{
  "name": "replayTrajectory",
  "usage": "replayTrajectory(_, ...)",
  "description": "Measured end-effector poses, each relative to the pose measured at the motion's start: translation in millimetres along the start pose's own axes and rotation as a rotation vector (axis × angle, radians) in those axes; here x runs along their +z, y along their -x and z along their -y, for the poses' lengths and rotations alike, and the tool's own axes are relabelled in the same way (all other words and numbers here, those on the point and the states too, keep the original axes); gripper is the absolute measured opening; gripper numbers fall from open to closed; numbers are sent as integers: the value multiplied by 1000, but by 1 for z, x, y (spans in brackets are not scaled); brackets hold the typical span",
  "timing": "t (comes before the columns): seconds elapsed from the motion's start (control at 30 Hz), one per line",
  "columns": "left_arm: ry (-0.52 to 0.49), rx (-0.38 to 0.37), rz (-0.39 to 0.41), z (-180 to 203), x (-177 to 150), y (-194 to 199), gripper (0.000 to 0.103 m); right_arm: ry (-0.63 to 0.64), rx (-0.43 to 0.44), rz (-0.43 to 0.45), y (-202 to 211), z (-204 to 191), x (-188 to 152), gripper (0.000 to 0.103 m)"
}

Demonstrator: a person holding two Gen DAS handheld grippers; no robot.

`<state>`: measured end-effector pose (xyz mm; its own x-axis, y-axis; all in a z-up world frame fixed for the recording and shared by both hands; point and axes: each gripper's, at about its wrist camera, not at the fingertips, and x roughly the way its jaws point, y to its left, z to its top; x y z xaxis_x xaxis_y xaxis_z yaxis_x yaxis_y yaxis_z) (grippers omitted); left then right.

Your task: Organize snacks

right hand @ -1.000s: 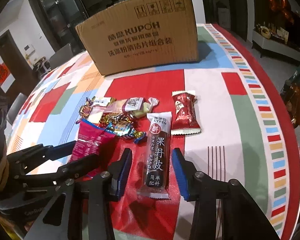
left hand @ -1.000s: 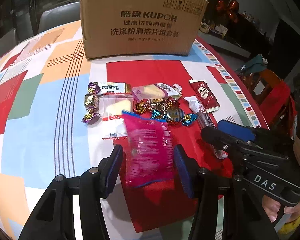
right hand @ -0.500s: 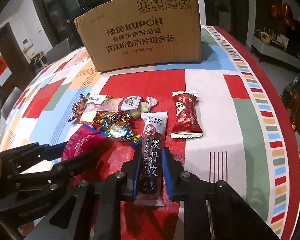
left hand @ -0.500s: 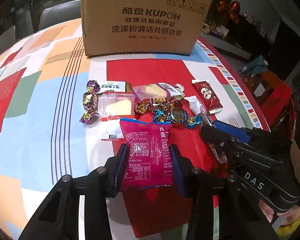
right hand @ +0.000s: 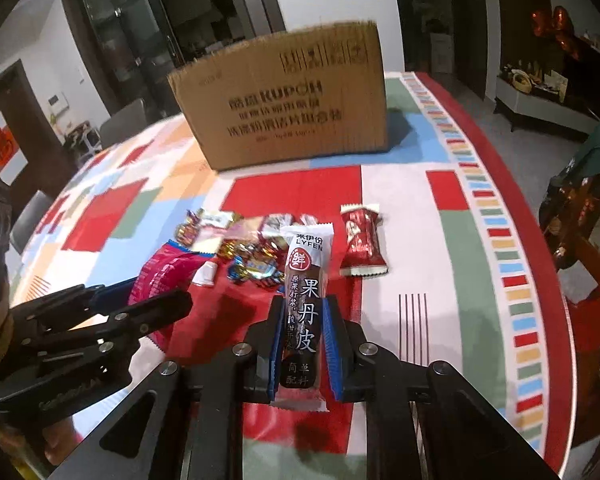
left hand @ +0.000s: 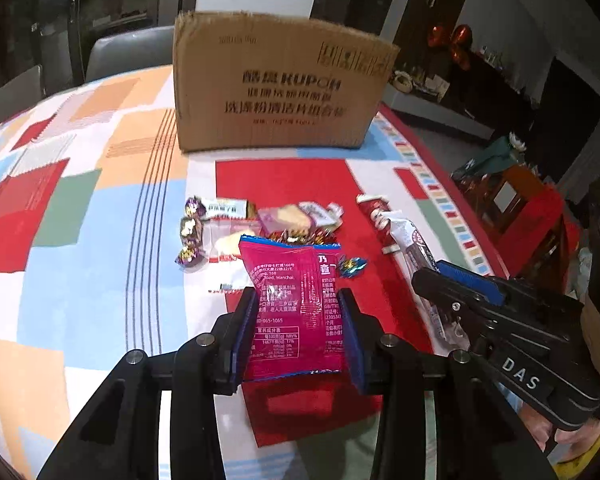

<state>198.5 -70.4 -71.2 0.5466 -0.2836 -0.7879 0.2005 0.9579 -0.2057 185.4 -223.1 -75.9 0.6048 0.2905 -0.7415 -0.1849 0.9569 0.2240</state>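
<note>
My left gripper is shut on a magenta snack packet and holds it lifted above the table. My right gripper is shut on a long dark fruit-leather bar, also lifted; that bar shows in the left wrist view. A brown cardboard box stands open-topped at the far side of the table, also in the right wrist view. Loose snacks lie between: foil candies, a clear-wrapped biscuit, a pink-wrapped cake and a red packet.
The round table carries a patchwork cloth of red, blue, orange and green. Grey chairs stand behind the box. A red wooden chair is off the right edge. A low cabinet with clutter lies far right.
Both grippers closed on their snacks and lifted them off the table. The magenta packet and the dark bar now stand tilted up in the jaws.
</note>
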Motion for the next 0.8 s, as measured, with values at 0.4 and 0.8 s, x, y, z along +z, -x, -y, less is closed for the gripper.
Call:
replayTrajectory(0.4,-80,25,140,15,46,52,39,63,42,146,52,-14,41,20)
replayTrajectory(0.8,-148,35,211,17,104,75,39,78,43,215,63,-15,93,20)
